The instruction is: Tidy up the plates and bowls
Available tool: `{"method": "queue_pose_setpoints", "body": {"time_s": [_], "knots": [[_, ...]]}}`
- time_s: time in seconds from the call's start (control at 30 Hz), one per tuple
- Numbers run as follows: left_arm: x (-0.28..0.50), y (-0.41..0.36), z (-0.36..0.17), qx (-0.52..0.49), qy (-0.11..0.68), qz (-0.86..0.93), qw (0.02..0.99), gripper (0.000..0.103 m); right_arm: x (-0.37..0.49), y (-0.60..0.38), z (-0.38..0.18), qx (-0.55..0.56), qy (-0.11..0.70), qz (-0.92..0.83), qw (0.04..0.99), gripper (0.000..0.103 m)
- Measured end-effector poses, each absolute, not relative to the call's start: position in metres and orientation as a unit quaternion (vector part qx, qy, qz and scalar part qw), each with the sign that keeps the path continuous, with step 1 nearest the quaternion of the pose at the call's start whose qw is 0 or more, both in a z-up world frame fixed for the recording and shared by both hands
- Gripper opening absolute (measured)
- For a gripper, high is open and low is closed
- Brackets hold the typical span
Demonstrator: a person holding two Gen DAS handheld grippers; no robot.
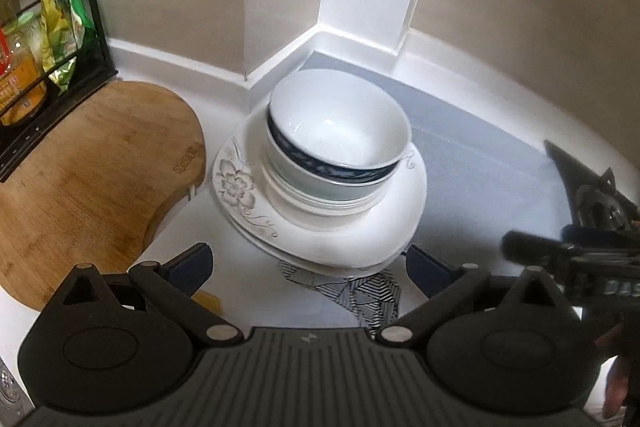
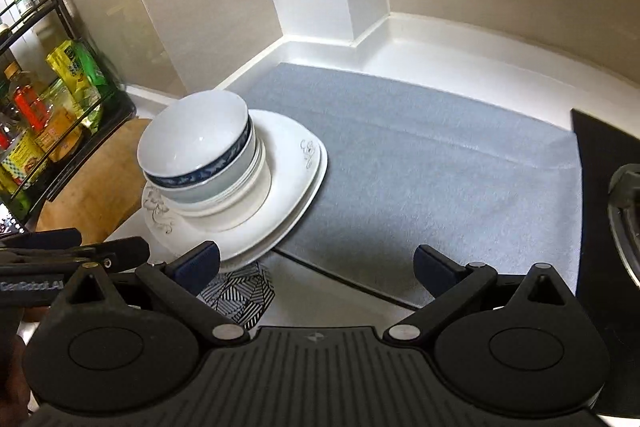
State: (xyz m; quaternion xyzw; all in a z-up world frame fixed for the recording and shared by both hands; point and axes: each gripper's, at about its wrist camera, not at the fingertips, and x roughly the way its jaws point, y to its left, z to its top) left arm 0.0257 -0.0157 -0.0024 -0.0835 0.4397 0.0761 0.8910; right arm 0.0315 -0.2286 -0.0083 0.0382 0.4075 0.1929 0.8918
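Note:
A stack of bowls (image 1: 340, 143) (image 2: 200, 155), the top one white with a dark blue band, sits nested on stacked white square plates (image 1: 360, 239) (image 2: 296, 187) with grey flower prints. The stack rests at the left edge of a grey mat (image 1: 480, 163) (image 2: 440, 187) in the counter corner. My left gripper (image 1: 310, 265) is open just in front of the plates, holding nothing. My right gripper (image 2: 316, 267) is open too, right of the stack over the mat's front edge, its left finger close to the plates' near rim. Each view shows the other gripper at its side.
A wooden cutting board (image 1: 92, 179) (image 2: 92, 187) lies left of the stack. Behind it stands a black rack (image 1: 48, 67) (image 2: 44, 107) with bottles and packets. A black-and-white patterned item (image 1: 368, 291) (image 2: 240, 291) peeks from under the plates. A black stovetop (image 2: 608, 195) lies right. Walls close the corner.

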Motion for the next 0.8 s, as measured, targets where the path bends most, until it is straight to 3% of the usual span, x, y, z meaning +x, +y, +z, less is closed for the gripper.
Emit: {"method": "queue_pose_setpoints", "body": {"time_s": [0.8], "knots": [[0.034, 0.036, -0.025, -0.040, 0.454, 0.009, 0.890, 0.103, 0.014, -0.184, -0.017, 0.077, 0.402, 0.115, 0.905, 0.103]]}}
